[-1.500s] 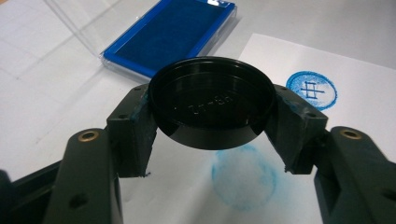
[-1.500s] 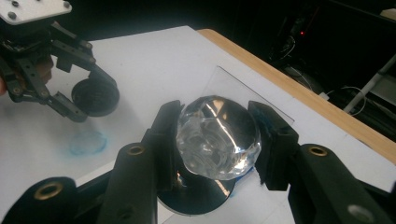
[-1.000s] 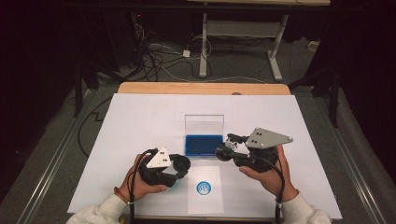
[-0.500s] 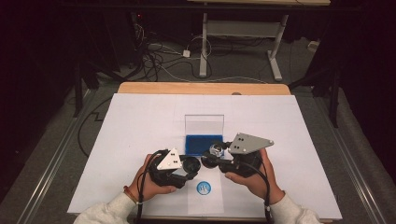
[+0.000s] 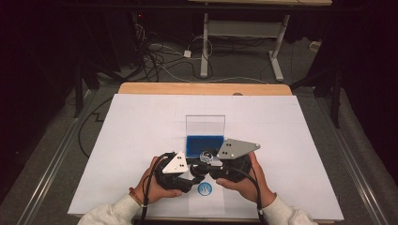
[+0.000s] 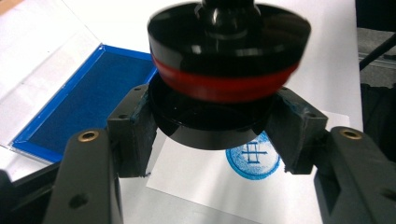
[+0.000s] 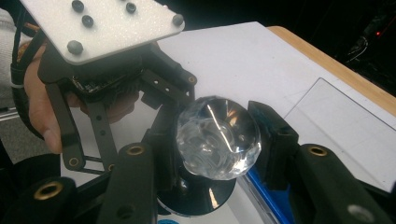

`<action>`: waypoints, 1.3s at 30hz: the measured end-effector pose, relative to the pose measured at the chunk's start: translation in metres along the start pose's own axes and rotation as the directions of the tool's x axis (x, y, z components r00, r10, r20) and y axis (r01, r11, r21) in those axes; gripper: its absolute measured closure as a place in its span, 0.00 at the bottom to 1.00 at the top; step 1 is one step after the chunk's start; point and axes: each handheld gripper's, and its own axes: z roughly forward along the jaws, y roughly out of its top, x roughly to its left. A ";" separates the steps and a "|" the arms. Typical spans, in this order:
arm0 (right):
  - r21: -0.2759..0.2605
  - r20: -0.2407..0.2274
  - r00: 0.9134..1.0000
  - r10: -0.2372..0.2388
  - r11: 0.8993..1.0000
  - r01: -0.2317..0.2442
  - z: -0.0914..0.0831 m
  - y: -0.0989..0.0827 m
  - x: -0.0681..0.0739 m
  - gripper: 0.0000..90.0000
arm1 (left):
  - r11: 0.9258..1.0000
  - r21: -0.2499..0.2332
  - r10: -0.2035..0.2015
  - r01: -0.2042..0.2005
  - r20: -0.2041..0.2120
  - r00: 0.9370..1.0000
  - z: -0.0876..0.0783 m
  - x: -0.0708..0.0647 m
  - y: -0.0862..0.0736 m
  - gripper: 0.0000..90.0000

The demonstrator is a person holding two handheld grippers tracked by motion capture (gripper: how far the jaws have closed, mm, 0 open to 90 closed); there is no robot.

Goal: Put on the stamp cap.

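A round stamp with a clear faceted knob and a black body with a red band hangs over the table's front. My right gripper is shut on the knob. My left gripper is shut on a black round cap right under the stamp's body; whether the two touch I cannot tell. In the high view the left gripper and the right gripper meet tip to tip above a paper slip with a blue round print.
An open blue ink pad with its clear lid upright lies just behind the grippers. A large white sheet covers the wooden table. Cables and a desk frame stand on the floor beyond.
Both hands have drawn together at the table's front. The right gripper came left and down with the stamp until it met the left gripper, which shifted slightly right.
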 end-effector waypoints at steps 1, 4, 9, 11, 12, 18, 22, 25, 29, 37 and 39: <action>0.002 -0.001 1.000 -0.001 1.000 0.001 0.000 0.000 0.000 0.64 | 1.000 0.001 0.001 -0.001 0.003 1.000 0.000 0.000 0.000 0.41; 0.003 -0.001 1.000 -0.001 1.000 0.001 0.001 -0.001 0.000 0.64 | 1.000 -0.009 -0.007 0.007 0.005 1.000 0.000 -0.001 0.001 0.41; 0.004 -0.004 1.000 -0.003 1.000 0.003 0.001 -0.002 0.000 0.64 | 1.000 -0.018 -0.023 0.023 0.002 1.000 -0.002 -0.002 0.002 0.41; 0.003 -0.007 1.000 -0.001 1.000 0.001 0.001 -0.002 -0.001 0.64 | 1.000 -0.020 -0.022 0.022 0.005 1.000 -0.002 -0.002 0.002 0.41; 0.004 -0.005 1.000 -0.001 1.000 0.002 0.001 -0.002 -0.001 0.64 | 1.000 -0.020 -0.021 0.021 0.005 1.000 -0.001 -0.002 0.002 0.41; 0.001 -0.003 1.000 -0.001 1.000 0.001 0.001 -0.003 -0.002 0.64 | 1.000 -0.021 -0.015 0.015 0.008 1.000 -0.001 -0.002 0.003 0.41; 0.001 0.001 1.000 -0.001 1.000 0.001 0.001 -0.003 -0.002 0.64 | 1.000 -0.020 -0.015 0.015 0.004 1.000 -0.001 -0.003 0.003 0.41; 0.004 -0.001 1.000 -0.004 1.000 0.004 0.002 -0.003 -0.001 0.64 | 0.999 -0.024 -0.021 0.021 0.005 1.000 -0.002 -0.003 0.003 0.41; 0.006 -0.004 1.000 -0.001 1.000 0.001 0.002 -0.004 -0.001 0.64 | 0.999 -0.020 -0.026 0.026 -0.003 1.000 -0.003 -0.004 0.003 0.41; -0.001 0.000 1.000 0.000 1.000 0.000 0.003 -0.007 0.000 0.64 | 1.000 -0.006 -0.019 0.019 -0.038 0.999 -0.005 -0.004 0.003 0.41; -0.006 -0.008 1.000 0.007 1.000 -0.007 0.003 -0.008 -0.001 0.64 | 1.000 0.002 -0.007 0.007 -0.044 0.999 -0.006 -0.005 0.003 0.41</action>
